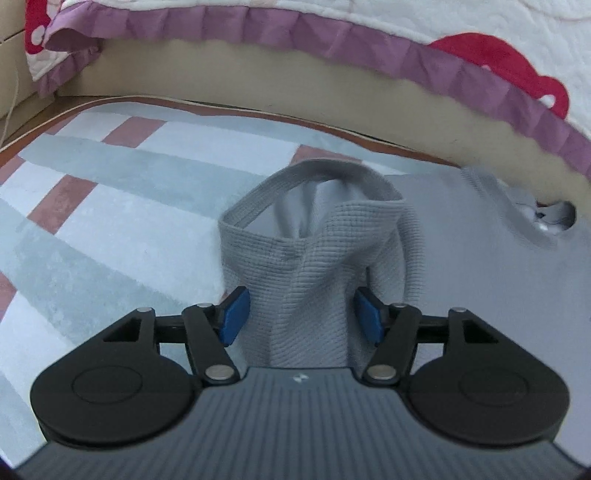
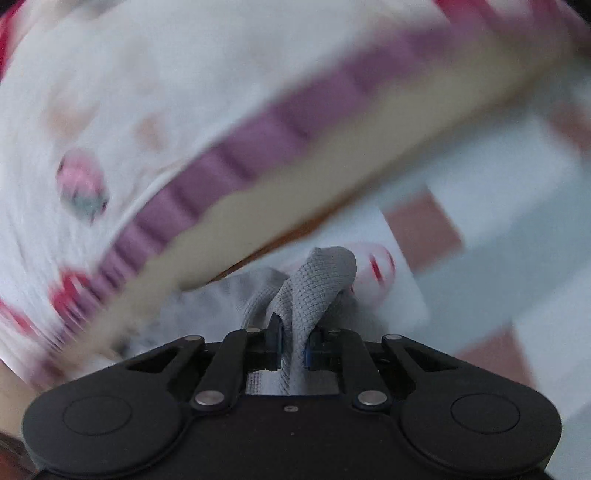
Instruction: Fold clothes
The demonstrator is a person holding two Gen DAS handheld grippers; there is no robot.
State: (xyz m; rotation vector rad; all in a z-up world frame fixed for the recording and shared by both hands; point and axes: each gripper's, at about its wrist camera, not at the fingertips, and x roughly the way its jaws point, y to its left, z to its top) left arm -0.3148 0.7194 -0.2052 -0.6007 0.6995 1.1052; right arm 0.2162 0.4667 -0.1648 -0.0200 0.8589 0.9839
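Note:
A grey knit garment (image 1: 314, 258) lies on a striped rug, one ribbed part bunched up and standing. My left gripper (image 1: 301, 317) straddles that bunch. Its blue pads (image 1: 232, 317) stand wide apart beside the cloth without squeezing it, so it is open. In the right wrist view, which is blurred, my right gripper (image 2: 293, 343) is shut on a narrow fold of the same grey garment (image 2: 317, 280), which rises from between the pads. More grey cloth spreads flat to the right in the left wrist view, up to the bed.
The rug (image 1: 110, 221) has pale blue, white and dusty pink stripes. A bed with a beige side (image 1: 258, 74) and a white quilt with a purple ruffle (image 1: 258, 29) runs along the far edge. The quilt (image 2: 184, 92) hangs close above my right gripper.

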